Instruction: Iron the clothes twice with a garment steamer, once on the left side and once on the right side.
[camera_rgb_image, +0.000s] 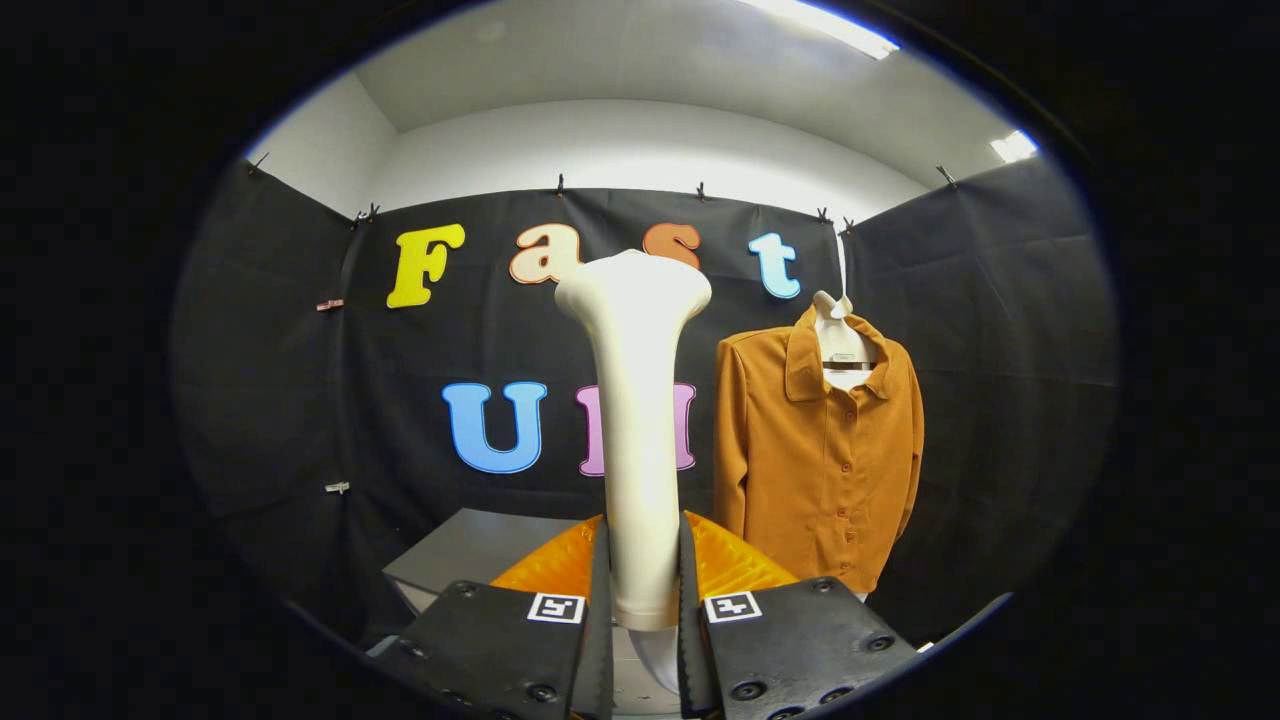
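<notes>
Steamer (638, 420) upright, clamped in claw (643, 600), shirt (815, 450) beyond, right

Steamer (640, 420) upright btwn tool (643, 600) fingers; shirt (820, 450) hangs beyond, right of steamer, against wall.

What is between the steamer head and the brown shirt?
Nothing: gripper view shows only black booth cloth between the steamer, clamped in the gripper, and the shirt.

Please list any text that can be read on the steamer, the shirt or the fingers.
Steamer: no text; the gripper is shut on it.
Shirt: collar tag too small to read.
Fingers: square coded markers, no words.
</notes>
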